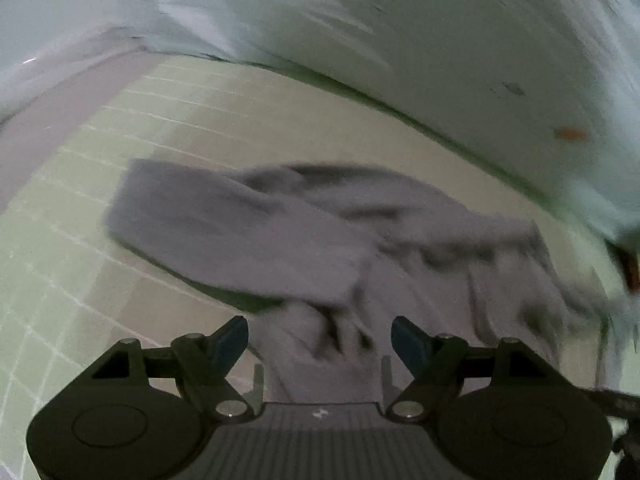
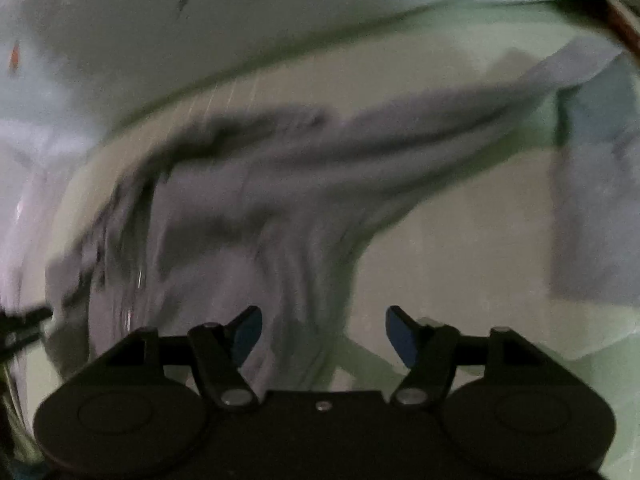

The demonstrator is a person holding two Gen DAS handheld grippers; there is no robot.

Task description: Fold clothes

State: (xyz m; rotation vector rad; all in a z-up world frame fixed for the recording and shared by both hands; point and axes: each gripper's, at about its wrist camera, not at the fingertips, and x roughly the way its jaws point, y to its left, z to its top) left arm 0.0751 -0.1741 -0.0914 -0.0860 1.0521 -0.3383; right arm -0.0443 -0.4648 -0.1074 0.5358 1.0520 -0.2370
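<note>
Both grippers, left [image 1: 319,340] and right [image 2: 323,334], hang with jaws spread, grasping nothing; at twelve o'clock, grey garment [image 1: 260,232] lies rumpled on the mat [image 1: 80,240], unfolded.

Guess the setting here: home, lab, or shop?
Probably a home room or a staged folding station, though blur makes it uncertain. A crumpled grey garment lies on a pale green gridded mat, with plain whitish walls behind. Another grey fabric piece lies nearby.

Likely a lab-style recording bench: pale green gridded cutting mat [image 1: 80,208] as work surface, plain white wall [image 1: 460,60] right behind; blurry, dim frames.
</note>
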